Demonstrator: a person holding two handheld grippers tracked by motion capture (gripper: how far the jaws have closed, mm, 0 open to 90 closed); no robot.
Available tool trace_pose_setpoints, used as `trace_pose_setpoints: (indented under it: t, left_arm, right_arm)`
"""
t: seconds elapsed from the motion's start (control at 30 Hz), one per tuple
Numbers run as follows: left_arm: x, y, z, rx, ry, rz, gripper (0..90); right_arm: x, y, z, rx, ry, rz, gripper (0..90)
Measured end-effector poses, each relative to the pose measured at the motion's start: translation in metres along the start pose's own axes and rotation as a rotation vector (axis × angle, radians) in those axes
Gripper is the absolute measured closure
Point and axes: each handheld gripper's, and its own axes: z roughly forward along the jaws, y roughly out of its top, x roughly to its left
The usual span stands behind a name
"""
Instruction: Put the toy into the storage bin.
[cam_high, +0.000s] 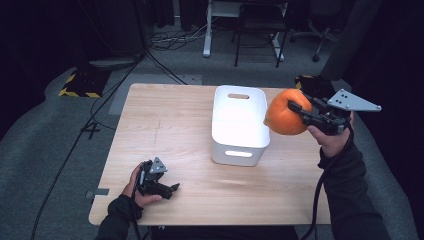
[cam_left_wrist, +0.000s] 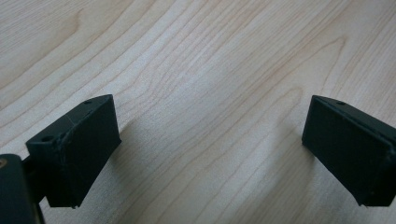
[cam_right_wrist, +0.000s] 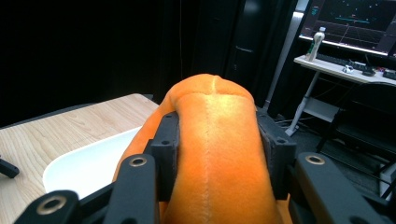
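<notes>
My right gripper (cam_high: 295, 109) is shut on an orange plush pumpkin (cam_high: 284, 118) and holds it in the air just right of a white bin (cam_high: 239, 125). In the right gripper view the soft pumpkin (cam_right_wrist: 215, 154) bulges between the two black jaws, which squeeze its sides, with the white bin (cam_right_wrist: 88, 165) below and to the left. My left gripper (cam_high: 172, 189) rests low on the table near the front left edge. Its jaws stand wide apart over bare wood (cam_left_wrist: 210, 121) with nothing between them.
The white bin stands upside-up in the middle of the light wooden table (cam_high: 165, 120), its handle slots facing front and back. Beyond the table lie grey floor, cables, a desk frame and chair legs (cam_high: 257, 35).
</notes>
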Motion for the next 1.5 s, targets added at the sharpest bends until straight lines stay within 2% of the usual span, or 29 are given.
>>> trace_pose_setpoints:
  t: [0.73,1.5]
  left_arm:
    - [0.000,0.000,0.000,0.000,0.000,0.000,4.3]
    - [0.000,0.000,0.000,0.000,0.001,0.000,4.3]
  right_arm:
    - [0.024,0.012,0.034,-0.014,0.061,0.005,57.5]
    - [0.044,0.005,0.069,0.032,0.122,0.014,57.2]
